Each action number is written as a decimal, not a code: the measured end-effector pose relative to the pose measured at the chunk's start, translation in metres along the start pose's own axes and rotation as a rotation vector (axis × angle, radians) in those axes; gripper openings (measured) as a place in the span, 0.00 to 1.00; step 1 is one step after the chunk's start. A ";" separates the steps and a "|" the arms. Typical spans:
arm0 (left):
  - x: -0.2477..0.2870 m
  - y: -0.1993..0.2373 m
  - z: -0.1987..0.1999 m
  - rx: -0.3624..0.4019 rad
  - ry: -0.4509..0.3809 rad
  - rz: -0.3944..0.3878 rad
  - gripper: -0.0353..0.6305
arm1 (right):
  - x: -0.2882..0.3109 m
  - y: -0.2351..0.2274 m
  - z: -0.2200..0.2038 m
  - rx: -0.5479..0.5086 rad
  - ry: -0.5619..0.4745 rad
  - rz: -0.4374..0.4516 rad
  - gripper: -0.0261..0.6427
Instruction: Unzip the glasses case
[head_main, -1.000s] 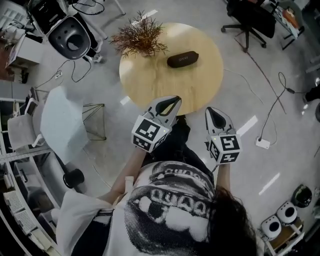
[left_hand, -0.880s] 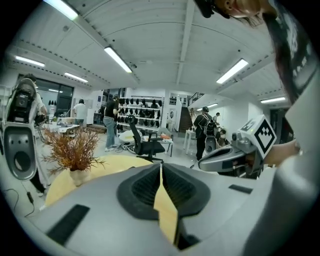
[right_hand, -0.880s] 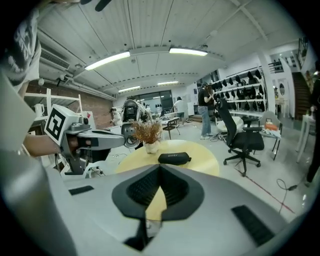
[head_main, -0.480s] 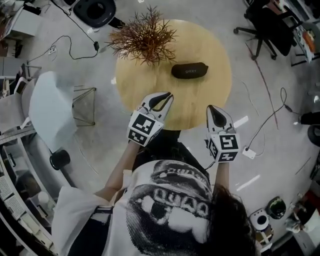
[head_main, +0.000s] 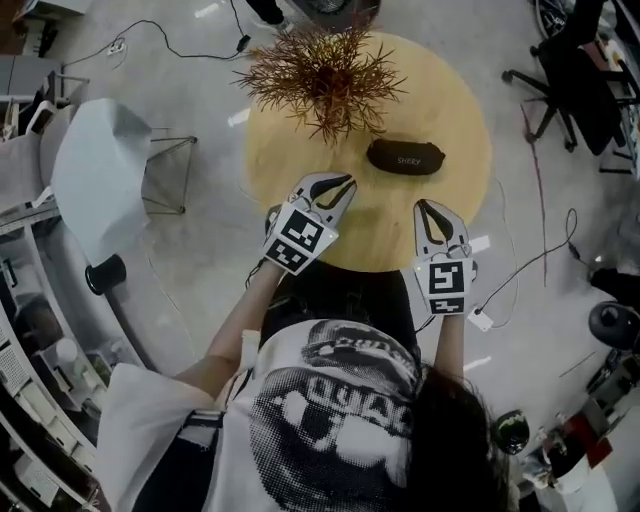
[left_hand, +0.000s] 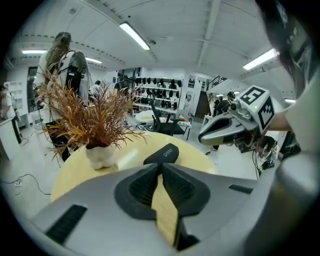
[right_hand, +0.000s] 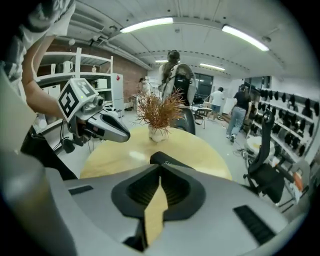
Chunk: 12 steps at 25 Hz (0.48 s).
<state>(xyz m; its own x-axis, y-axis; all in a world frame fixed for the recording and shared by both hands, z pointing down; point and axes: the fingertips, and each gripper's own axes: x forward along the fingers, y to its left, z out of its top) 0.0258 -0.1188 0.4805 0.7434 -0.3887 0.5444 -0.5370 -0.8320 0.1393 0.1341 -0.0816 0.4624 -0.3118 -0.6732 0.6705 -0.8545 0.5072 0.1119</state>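
A black zipped glasses case (head_main: 405, 157) lies on the round wooden table (head_main: 460, 110), right of the middle. In the left gripper view the glasses case (left_hand: 163, 153) sits just beyond the jaw tips; in the right gripper view the glasses case (right_hand: 166, 160) peeks over the jaws. My left gripper (head_main: 338, 184) hovers over the table's near part, left of and nearer than the case, with its jaw tips touching and nothing between them. My right gripper (head_main: 430, 206) hangs above the near edge, short of the case, shut and holding nothing.
A dried reddish plant (head_main: 325, 72) in a white pot (left_hand: 101, 155) stands at the table's far left, close to the case. A white chair (head_main: 95, 175) is on the left, a black office chair (head_main: 575, 80) at the far right. Cables (head_main: 545, 250) trail over the floor.
Both grippers have moved forward from in front of the person's body to over the table's near part, and sit closer to the case. Both stay shut and hold nothing.
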 end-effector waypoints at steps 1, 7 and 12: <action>0.001 0.001 -0.002 -0.002 0.005 0.002 0.09 | 0.005 -0.002 0.001 -0.028 0.008 0.013 0.06; 0.000 0.006 -0.022 -0.072 0.030 0.062 0.09 | 0.033 -0.019 0.005 -0.204 0.071 0.081 0.12; -0.001 0.004 -0.035 -0.129 0.045 0.144 0.11 | 0.054 -0.027 -0.002 -0.373 0.137 0.202 0.25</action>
<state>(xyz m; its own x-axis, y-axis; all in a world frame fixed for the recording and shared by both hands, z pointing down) 0.0091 -0.1082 0.5099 0.6379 -0.4796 0.6025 -0.6854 -0.7103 0.1603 0.1406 -0.1306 0.4972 -0.3778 -0.4757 0.7944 -0.5661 0.7975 0.2084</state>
